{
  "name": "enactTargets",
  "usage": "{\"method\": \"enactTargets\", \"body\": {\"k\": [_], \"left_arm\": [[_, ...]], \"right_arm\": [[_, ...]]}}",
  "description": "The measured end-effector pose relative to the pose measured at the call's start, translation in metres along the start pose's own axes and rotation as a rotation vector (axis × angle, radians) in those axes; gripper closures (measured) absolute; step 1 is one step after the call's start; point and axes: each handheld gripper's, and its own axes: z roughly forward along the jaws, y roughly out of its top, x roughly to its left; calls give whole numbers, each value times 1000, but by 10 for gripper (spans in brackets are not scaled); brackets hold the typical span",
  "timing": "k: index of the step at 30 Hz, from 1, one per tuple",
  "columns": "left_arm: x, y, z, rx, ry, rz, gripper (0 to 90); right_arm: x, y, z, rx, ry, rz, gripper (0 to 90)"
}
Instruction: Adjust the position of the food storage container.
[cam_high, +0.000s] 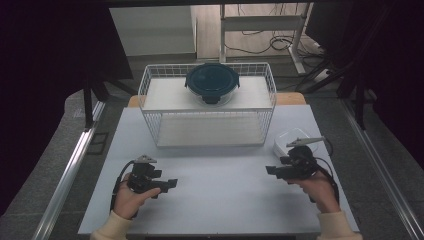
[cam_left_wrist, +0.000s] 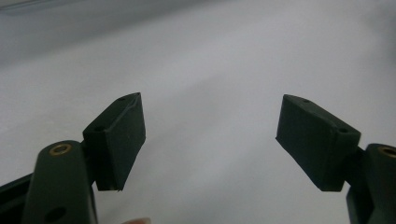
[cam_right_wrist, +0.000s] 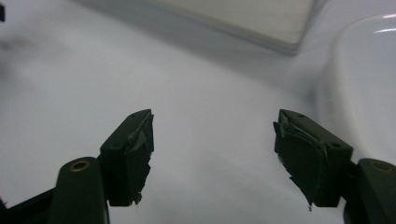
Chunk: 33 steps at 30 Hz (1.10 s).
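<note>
At the near edge of the pale worktop (cam_high: 215, 200), two cream-sleeved forearms come in, each hand holding a black gripper just above the surface. The left gripper (cam_high: 173, 183) sits near the left, pointing toward the middle; in the left gripper view its fingers (cam_left_wrist: 122, 140) stand wide apart and released, with bare worktop between them. The right gripper (cam_high: 270, 171) sits near the right, pointing left toward the other gripper; in the right gripper view its fingers (cam_right_wrist: 133, 156), with worn, ragged pads, are likewise spread and grasp nothing. The two grippers are well apart, with open worktop between them. Just beyond the right gripper, at the right edge of the worktop, lies a white container (cam_high: 286, 141), close to that gripper but not touched by it; the right gripper view shows its rounded rim at the far right. Farther back, across the middle of the worktop, stands a white wire basket (cam_high: 150, 85) with a flat white board inside. At the far side of the basket rests a round glass container with a dark teal lid (cam_high: 212, 80), clips folded down.
</note>
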Motion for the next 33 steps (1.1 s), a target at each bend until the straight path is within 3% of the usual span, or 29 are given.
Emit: {"method": "enactTargets", "body": {"k": [4, 9, 14, 21, 26, 30, 33], "left_arm": [[-2, 0, 0, 0, -4, 2, 232], [-3, 1, 2, 0, -6, 0, 231], [-2, 0, 3, 1, 3, -4, 231], [-3, 1, 5, -1, -6, -20, 229], [-5, 1, 8, 9, -10, -20, 227], [-3, 1, 9, 11, -12, -22, 226], [-1, 1, 7, 5, -18, -29, 225]], "right_arm": [[-26, 18, -10, -8, -50, 39, 372], [-58, 42, -16, -24, -99, 40, 521], [-90, 56, -10, 9, -143, 52, 655], [-130, 64, 1, 68, -238, 57, 859], [-148, 65, 4, 74, -277, 66, 890], [-159, 64, 7, 89, -327, 40, 890], [-166, 62, 12, 113, -336, 43, 890]]}}
